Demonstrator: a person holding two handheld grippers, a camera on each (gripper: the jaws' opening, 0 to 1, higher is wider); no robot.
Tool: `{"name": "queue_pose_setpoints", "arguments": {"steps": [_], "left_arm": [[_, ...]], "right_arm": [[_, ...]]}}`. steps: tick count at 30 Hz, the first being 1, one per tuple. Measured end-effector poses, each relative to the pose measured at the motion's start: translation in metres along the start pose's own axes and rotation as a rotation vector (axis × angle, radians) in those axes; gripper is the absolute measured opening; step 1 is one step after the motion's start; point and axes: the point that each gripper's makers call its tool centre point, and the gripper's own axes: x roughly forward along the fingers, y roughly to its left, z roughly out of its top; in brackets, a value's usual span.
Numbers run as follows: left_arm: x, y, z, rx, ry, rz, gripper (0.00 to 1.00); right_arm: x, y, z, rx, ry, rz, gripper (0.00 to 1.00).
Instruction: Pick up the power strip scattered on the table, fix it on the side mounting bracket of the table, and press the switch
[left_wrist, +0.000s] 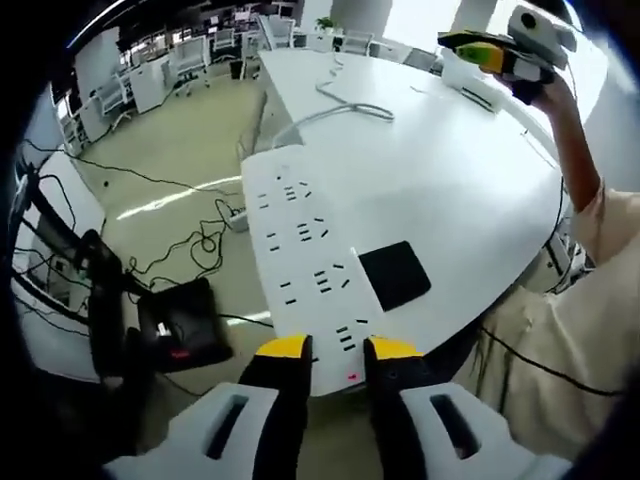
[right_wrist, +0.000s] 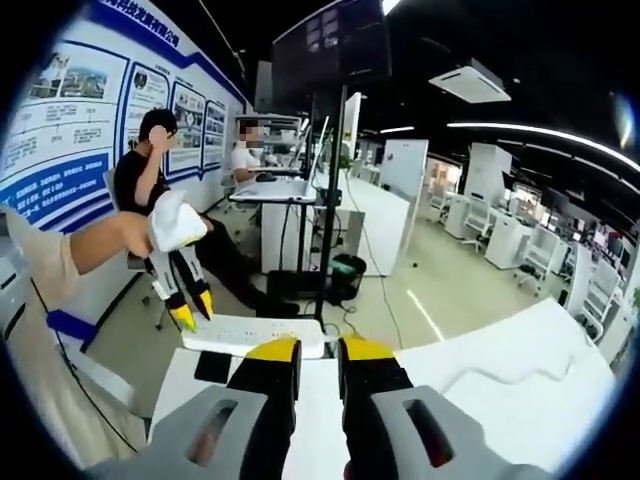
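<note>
Power strip at the table edge, left gripper at its near end.

In the left gripper view, the left gripper (left_wrist: 333, 349) sits at bottom centre with its yellow-tipped jaws parted on either side of the near end of the white power strip (left_wrist: 300, 260); whether they clamp it cannot be told. The strip lies along the left edge of the white table (left_wrist: 450, 190), beside a black square pad (left_wrist: 394, 274). Its white cable (left_wrist: 345, 105) trails toward upper centre. In the right gripper view, the right gripper (right_wrist: 318, 352) rises at bottom centre, jaws slightly apart and holding nothing. The wall posters (right_wrist: 70, 110) at upper left carry writing too small to read.
</note>
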Motion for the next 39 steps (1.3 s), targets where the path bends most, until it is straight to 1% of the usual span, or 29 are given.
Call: {"name": "queue_pose_setpoints", "arguments": {"steps": [3, 7, 8, 15, 19, 24, 29, 30, 31, 38, 39], "left_arm": [[0.000, -0.001, -0.001, 0.020, 0.014, 0.019, 0.26], [0.000, 0.000, -0.001, 0.013, 0.024, 0.027, 0.26], [0.000, -0.001, -0.001, 0.021, 0.028, 0.031, 0.26], [-0.001, -0.002, -0.002, 0.030, 0.060, 0.044, 0.26], [-0.002, -0.002, -0.002, 0.036, 0.063, 0.047, 0.25], [-0.002, -0.001, -0.002, 0.039, 0.065, 0.044, 0.25], [-0.002, -0.001, -0.001, 0.046, 0.072, 0.045, 0.25], [-0.002, 0.006, -0.001, 0.046, 0.073, 0.044, 0.25], [-0.002, 0.007, 0.000, 0.046, 0.074, 0.044, 0.25], [-0.002, 0.003, -0.002, 0.055, 0.090, 0.047, 0.25], [-0.002, 0.000, -0.002, 0.053, 0.091, 0.048, 0.25]], "right_arm": [[0.001, 0.001, 0.000, 0.000, 0.000, 0.004, 0.12], [0.002, 0.002, -0.001, -0.003, 0.004, 0.007, 0.12], [0.003, 0.001, -0.001, -0.004, 0.004, 0.007, 0.12], [0.019, 0.000, -0.001, 0.000, 0.024, 0.023, 0.12], [0.029, 0.002, -0.001, -0.002, 0.041, 0.039, 0.12], [0.046, -0.001, -0.005, -0.002, 0.073, 0.048, 0.11], [0.058, 0.001, -0.009, -0.002, 0.095, 0.065, 0.10], [0.059, 0.001, -0.009, -0.001, 0.096, 0.069, 0.09], [0.060, 0.002, -0.009, 0.000, 0.098, 0.071, 0.09], [0.067, 0.003, -0.011, -0.003, 0.116, 0.081, 0.08], [0.070, 0.003, -0.011, -0.003, 0.120, 0.082, 0.08]]}}
